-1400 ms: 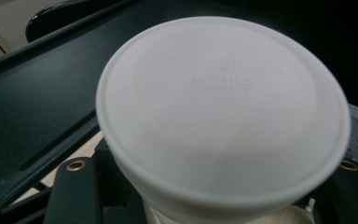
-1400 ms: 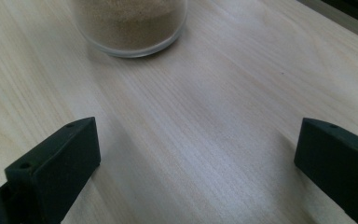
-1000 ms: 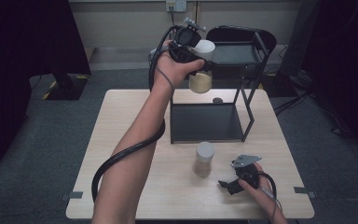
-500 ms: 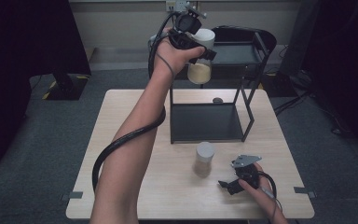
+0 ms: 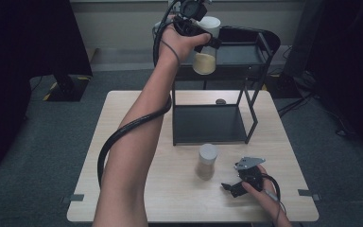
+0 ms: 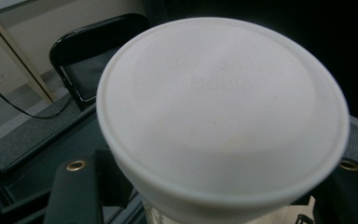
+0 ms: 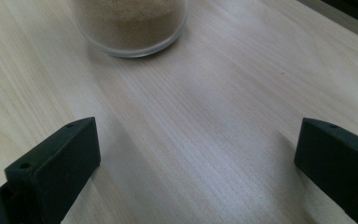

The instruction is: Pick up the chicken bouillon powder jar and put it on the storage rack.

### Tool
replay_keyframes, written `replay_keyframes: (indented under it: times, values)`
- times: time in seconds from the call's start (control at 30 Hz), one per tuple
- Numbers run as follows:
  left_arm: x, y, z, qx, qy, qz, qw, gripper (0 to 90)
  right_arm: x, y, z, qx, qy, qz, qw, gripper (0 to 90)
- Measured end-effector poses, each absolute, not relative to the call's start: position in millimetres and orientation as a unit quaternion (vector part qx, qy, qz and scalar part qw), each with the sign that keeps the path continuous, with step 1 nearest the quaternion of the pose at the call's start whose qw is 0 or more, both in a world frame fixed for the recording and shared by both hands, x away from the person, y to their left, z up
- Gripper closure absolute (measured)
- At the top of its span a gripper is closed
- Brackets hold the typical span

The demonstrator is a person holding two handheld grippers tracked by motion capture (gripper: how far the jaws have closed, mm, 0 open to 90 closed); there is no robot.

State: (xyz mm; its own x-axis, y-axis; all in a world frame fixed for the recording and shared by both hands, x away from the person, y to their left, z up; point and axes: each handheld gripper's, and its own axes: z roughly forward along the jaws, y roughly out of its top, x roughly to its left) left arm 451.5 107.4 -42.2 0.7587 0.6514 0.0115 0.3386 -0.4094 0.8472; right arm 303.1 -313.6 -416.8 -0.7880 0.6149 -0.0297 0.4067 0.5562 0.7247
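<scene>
A glass jar of pale powder with a white lid hangs in the air at the front left corner of the black rack's top shelf. My left gripper is shut on it just under the lid, one black jaw on each side. A second jar with a grey lid and brown powder stands on the wooden table in front of the rack. My right gripper rests low on the table to that jar's right, open, with bare wood between its jaws; the jar's base is ahead of them.
The rack's lower shelf sits on the table's far half. A small dark object lies on the table behind the rack. A black chair stands beyond the table. The left gripper's cable loops along the left forearm.
My left gripper has lifted the white-lidded jar higher and farther back, up to the level of the rack's top shelf. The right gripper and the grey-lidded jar have stayed put.
</scene>
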Motion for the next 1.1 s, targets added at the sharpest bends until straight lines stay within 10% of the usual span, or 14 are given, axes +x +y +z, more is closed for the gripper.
replay_keyframes:
  times: [1.1]
  values:
    - [502,100,-58,0.798,0.351,0.196,0.450,35.0,303,-314,-417,0.294,0.871,0.368,0.140,0.0]
